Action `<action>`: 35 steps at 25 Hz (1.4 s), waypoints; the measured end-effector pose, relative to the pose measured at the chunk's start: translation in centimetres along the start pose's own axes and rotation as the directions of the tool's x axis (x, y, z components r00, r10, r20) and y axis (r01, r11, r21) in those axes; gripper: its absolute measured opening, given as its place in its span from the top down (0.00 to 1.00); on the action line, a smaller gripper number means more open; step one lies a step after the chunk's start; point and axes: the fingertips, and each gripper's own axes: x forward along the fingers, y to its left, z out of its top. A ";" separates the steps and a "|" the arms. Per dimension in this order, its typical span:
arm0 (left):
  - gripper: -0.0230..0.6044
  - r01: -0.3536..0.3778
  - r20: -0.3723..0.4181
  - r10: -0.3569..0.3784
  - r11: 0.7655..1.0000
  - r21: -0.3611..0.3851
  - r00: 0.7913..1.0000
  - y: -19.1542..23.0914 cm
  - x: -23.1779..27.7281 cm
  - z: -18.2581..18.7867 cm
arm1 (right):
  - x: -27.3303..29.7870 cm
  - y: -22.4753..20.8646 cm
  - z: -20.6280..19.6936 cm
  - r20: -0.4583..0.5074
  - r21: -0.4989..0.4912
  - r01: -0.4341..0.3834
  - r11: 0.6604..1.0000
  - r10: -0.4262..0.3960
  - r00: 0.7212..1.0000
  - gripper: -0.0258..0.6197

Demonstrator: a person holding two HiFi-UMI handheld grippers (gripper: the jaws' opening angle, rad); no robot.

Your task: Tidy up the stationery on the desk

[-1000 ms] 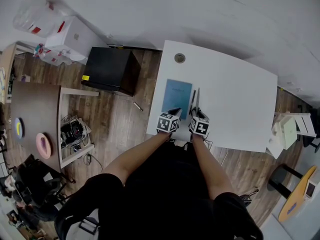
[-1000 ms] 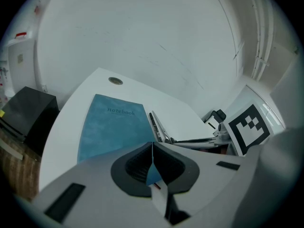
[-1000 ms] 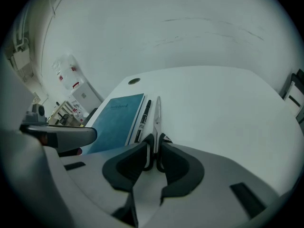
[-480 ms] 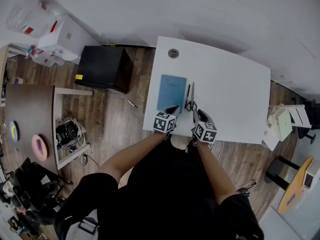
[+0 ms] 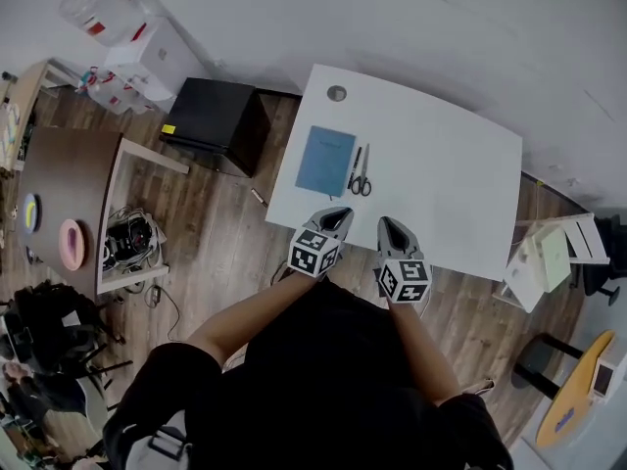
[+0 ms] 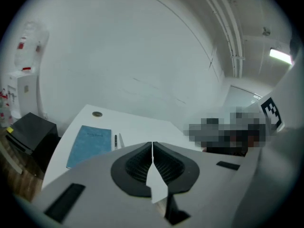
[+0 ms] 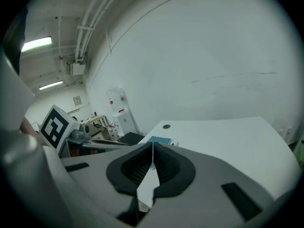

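Blue notebook (image 5: 325, 161) flat on white surface (image 5: 441, 184); black pen (image 5: 354, 167), scissors (image 5: 363, 172) just right of notebook. Your left tool (image 5: 339, 213), nearer you than notebook, tipped down, pressed together, empty. Right tool (image 5: 388, 224) just closed, empty.

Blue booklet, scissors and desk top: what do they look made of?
Blue booklet: probably a paper or card cover, matte, thin and flat.
Scissors: pale blades look like metal, dark handle loops likely plastic; too small to be sure.
Desk top: smooth white surface, likely laminate or painted board; no grain shows.
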 end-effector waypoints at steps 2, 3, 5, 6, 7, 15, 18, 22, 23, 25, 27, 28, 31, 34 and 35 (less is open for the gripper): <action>0.93 0.003 0.078 -0.004 1.000 0.003 0.997 -4.5 -1.3 0.0 | -3.8 0.1 -0.2 0.043 -0.032 -0.017 0.999 0.019 0.999 0.91; 0.93 0.005 0.121 -0.006 1.000 0.006 0.993 -6.8 -2.0 0.1 | -5.7 0.1 -0.4 0.067 -0.039 -0.023 0.999 0.026 0.997 0.91; 0.93 -0.024 0.175 0.017 0.999 0.035 0.984 -10.8 -3.5 -0.3 | -9.3 0.2 -0.9 0.106 -0.049 -0.037 0.998 0.042 0.993 0.91; 0.93 -0.053 0.189 0.041 0.997 0.056 0.981 -12.7 -4.2 -0.8 | -11.0 0.3 -1.2 0.119 -0.058 -0.044 0.997 0.051 0.992 0.91; 0.93 -0.084 0.202 0.068 0.994 0.071 0.977 -14.4 -4.9 -1.3 | -12.7 0.5 -1.5 0.129 -0.069 -0.049 0.996 0.058 0.990 0.91; 0.93 -0.219 0.308 0.171 0.967 0.129 0.936 -24.9 -11.1 -3.3 | -24.0 1.6 -2.3 0.229 -0.068 -0.020 0.997 0.035 0.973 0.91; 0.93 -0.230 0.347 0.165 0.960 0.157 0.923 -27.0 -12.6 -3.1 | -26.5 2.0 -2.3 0.265 -0.094 0.027 0.995 -0.001 0.964 0.91; 0.93 -0.233 0.381 0.146 0.953 0.194 0.913 -28.7 -13.6 -2.9 | -28.0 2.9 -2.8 0.284 -0.108 0.036 0.993 -0.004 0.959 0.91; 0.93 -0.232 0.386 0.142 0.952 0.200 0.912 -29.0 -13.7 -2.9 | -28.2 3.2 -2.9 0.285 -0.111 0.032 0.993 0.001 0.959 0.91; 0.93 -0.235 0.393 0.140 0.950 0.204 0.909 -29.2 -14.3 -2.8 | -28.6 4.0 -3.0 0.287 -0.123 0.025 0.992 0.011 0.958 0.91; 0.93 -0.240 0.399 0.142 0.949 0.207 0.906 -29.5 -14.9 -3.1 | -29.1 4.8 -3.1 0.293 -0.140 0.021 0.990 0.021 0.956 0.91; 0.93 -0.242 0.401 0.142 0.947 0.210 0.905 -29.7 -15.0 -3.2 | -29.4 5.0 -3.1 0.297 -0.147 0.022 0.989 0.023 0.955 0.91; 0.93 -0.240 0.403 0.137 0.946 0.217 0.905 -30.5 -15.3 -3.8 | -30.2 5.1 -3.3 0.304 -0.154 0.025 0.988 0.024 0.952 0.91; 0.93 -0.236 0.405 0.132 0.946 0.220 0.905 -31.2 -15.7 -4.4 | -31.0 5.3 -3.9 0.306 -0.154 0.026 0.988 0.023 0.952 0.91; 0.93 -0.236 0.407 0.130 0.946 0.223 0.904 -31.4 -15.8 -4.6 | -31.2 5.3 -4.1 0.306 -0.156 0.026 0.987 0.023 0.952 0.91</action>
